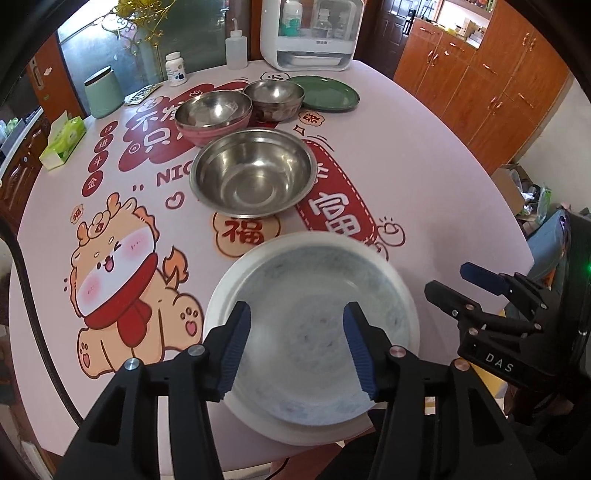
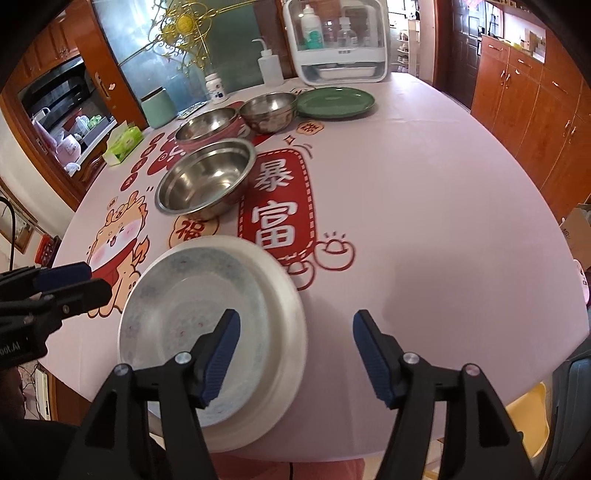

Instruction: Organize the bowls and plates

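A white plate with a pale blue pattern point(image 1: 310, 325) lies at the near edge of the round table; it also shows in the right wrist view point(image 2: 192, 317). My left gripper point(image 1: 297, 345) is open above it, one finger on each side. My right gripper point(image 2: 295, 356) is open over the plate's right rim; it also shows in the left wrist view point(image 1: 454, 282). A large steel bowl point(image 1: 255, 177) stands mid-table. Behind it are a steel bowl nested in a pink bowl point(image 1: 214, 116), a second steel bowl point(image 1: 275, 98) and a green plate point(image 1: 327, 92).
At the back stand a white dish cabinet point(image 1: 312, 33), a squeeze bottle point(image 1: 236, 46), a pill bottle point(image 1: 176, 69), a green canister point(image 1: 103, 92) and a tissue box point(image 1: 62, 142). Wooden cupboards point(image 1: 491, 85) line the right wall.
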Demonstrator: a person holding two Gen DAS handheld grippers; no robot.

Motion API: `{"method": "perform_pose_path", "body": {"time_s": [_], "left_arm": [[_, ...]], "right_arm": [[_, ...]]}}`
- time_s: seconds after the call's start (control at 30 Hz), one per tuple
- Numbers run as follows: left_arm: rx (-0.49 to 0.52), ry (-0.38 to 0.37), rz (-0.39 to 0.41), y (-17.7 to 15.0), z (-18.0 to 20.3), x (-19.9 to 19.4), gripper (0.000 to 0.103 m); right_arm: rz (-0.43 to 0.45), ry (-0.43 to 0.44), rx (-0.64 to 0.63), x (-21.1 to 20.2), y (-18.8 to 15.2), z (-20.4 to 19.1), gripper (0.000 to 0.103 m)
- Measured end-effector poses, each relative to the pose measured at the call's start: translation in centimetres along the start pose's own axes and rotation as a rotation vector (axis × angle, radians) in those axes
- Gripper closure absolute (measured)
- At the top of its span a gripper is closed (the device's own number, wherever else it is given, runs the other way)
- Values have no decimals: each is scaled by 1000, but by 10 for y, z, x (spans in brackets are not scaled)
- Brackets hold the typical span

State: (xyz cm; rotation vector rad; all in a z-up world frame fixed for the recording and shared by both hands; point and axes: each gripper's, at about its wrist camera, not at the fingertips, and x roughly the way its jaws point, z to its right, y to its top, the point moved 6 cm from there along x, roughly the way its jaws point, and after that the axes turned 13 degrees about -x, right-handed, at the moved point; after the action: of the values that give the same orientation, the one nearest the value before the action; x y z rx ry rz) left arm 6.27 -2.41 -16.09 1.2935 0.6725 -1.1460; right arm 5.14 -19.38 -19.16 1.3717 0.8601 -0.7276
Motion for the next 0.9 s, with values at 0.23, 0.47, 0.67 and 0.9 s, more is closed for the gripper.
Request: {"method": "perform_pose_path", "body": {"time_s": [0.23, 0.47, 0.67, 0.9], "left_arm": [[-8, 47, 3, 21, 36, -2, 45], [-10, 79, 35, 46, 75, -7, 36], [-21, 110, 54, 65, 104, -7, 32], [-73, 112, 77, 92, 132, -8, 29]], "right_arm": [[-11, 34, 18, -6, 14, 39, 39], [27, 41, 5, -18, 38, 78, 39], [57, 52, -15, -28, 62, 109, 39], [81, 58, -52, -32, 93, 142, 39]]}}
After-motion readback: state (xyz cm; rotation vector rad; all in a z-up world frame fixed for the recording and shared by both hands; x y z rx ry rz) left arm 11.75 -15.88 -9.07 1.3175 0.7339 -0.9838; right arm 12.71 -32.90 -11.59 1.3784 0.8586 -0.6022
